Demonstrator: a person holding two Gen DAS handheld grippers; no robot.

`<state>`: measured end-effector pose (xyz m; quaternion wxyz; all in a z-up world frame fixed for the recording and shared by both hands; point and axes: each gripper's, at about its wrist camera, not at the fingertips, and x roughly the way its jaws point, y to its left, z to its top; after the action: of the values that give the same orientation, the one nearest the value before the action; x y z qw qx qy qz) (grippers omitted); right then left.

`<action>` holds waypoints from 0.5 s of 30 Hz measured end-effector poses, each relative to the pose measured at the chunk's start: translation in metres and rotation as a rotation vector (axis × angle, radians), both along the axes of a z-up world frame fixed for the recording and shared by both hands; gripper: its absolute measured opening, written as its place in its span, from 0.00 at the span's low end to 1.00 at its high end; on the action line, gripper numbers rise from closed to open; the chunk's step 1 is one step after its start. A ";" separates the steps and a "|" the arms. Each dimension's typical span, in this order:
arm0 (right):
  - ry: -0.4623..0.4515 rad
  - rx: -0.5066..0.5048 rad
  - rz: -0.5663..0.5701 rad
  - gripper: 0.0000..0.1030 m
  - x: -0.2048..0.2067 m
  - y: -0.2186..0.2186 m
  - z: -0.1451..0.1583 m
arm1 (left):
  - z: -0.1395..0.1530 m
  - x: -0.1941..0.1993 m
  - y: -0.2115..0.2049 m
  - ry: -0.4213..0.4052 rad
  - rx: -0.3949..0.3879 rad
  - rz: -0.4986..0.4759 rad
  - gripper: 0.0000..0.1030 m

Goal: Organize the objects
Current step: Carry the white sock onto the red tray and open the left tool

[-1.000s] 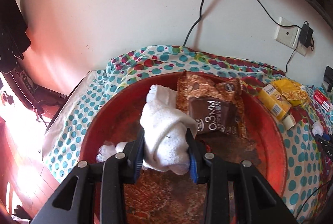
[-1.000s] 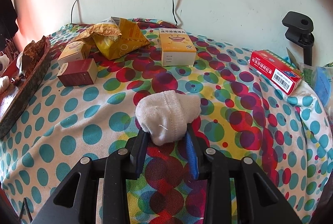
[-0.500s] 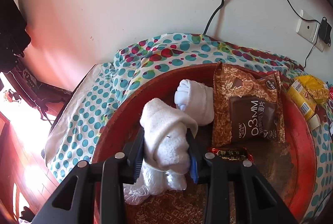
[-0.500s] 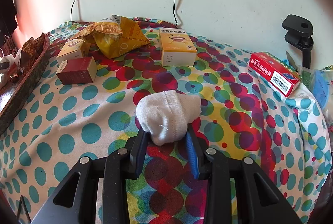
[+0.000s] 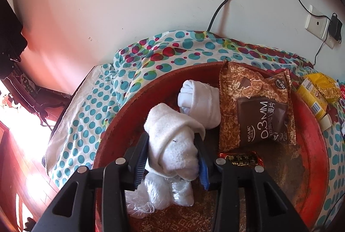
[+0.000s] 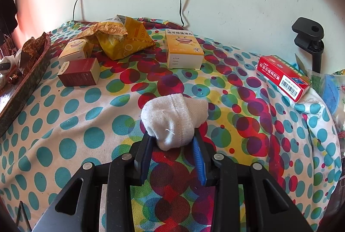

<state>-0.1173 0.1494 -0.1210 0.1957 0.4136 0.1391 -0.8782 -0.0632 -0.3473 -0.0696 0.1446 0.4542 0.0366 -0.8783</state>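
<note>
My left gripper [image 5: 172,158] is shut on a rolled white sock [image 5: 172,141] and holds it over the left part of a round red tray [image 5: 310,130]. In the tray lie another rolled white sock [image 5: 200,100], a brown snack bag [image 5: 256,111], a small dark red packet [image 5: 239,159] and a plastic-wrapped white bundle [image 5: 166,193] under my fingers. My right gripper [image 6: 173,154] is shut on a second white sock [image 6: 174,117], just above the polka-dot cloth [image 6: 75,130].
On the cloth in the right wrist view stand a dark red box [image 6: 79,72], a small cream box [image 6: 74,50], a crumpled yellow bag [image 6: 120,40], a yellow box [image 6: 183,48] and a red box [image 6: 284,76]. The tray's rim [image 6: 23,81] is at the left. A black clamp [image 6: 310,40] stands at the right.
My left gripper has carried its sock to the left over the tray, so the snack bag now lies further right. The right gripper and its sock have hardly moved.
</note>
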 end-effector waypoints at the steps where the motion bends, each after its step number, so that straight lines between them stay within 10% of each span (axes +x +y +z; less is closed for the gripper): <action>1: 0.000 0.000 0.000 0.32 -0.001 0.001 0.000 | 0.000 0.000 0.000 -0.003 -0.009 0.007 0.44; 15: 0.000 -0.001 0.000 0.32 -0.002 0.001 0.000 | 0.018 0.025 0.028 0.018 -0.095 -0.011 0.55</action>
<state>-0.1194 0.1508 -0.1212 0.1958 0.4135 0.1388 -0.8783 -0.0381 -0.3194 -0.0520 0.1609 0.4392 -0.0063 -0.8838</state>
